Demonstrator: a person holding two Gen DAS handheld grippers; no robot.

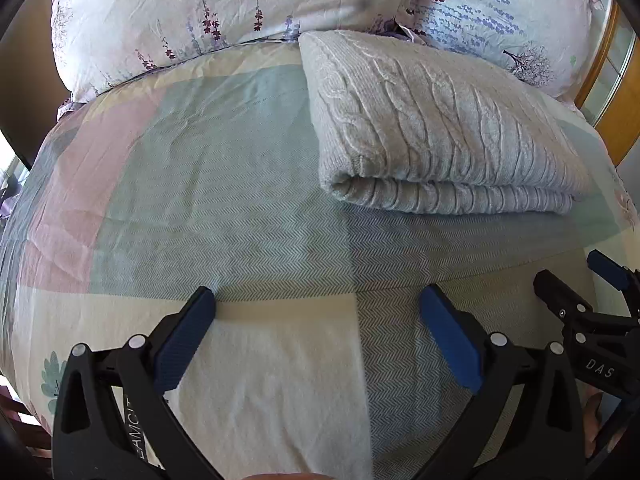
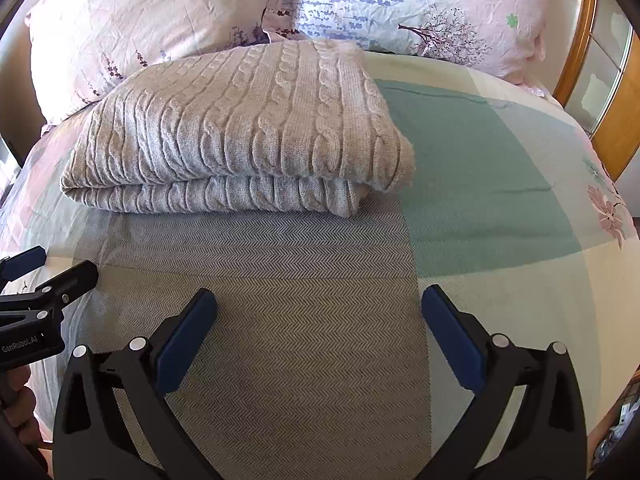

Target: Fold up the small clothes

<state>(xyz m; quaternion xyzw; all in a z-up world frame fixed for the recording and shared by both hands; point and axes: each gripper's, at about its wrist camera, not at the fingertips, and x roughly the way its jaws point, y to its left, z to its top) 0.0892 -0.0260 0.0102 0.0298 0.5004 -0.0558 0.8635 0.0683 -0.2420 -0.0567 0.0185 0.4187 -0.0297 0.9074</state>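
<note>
- left gripper [image 1: 318, 300]: jaws spread wide, holding nothing, over the bedspread [image 1: 256, 240]
- right gripper [image 2: 319, 300]: jaws spread wide too, nothing held, just beside the left one
- folded cable-knit sweater [image 2: 240, 132]: ahead of both grippers, lying flat, apart from the fingers
- pillows [image 2: 168, 12]: beyond the sweater, touching its far edge

1. A home bedroom is showing here: a bed is filling both views, its patchwork bedsheet [image 1: 224, 184] spreading in green, pink and cream blocks.
2. Two floral pillows [image 2: 420, 20] are lying at the bed's head.
3. A wooden headboard [image 2: 576, 40] is curving along the right edge.
</note>
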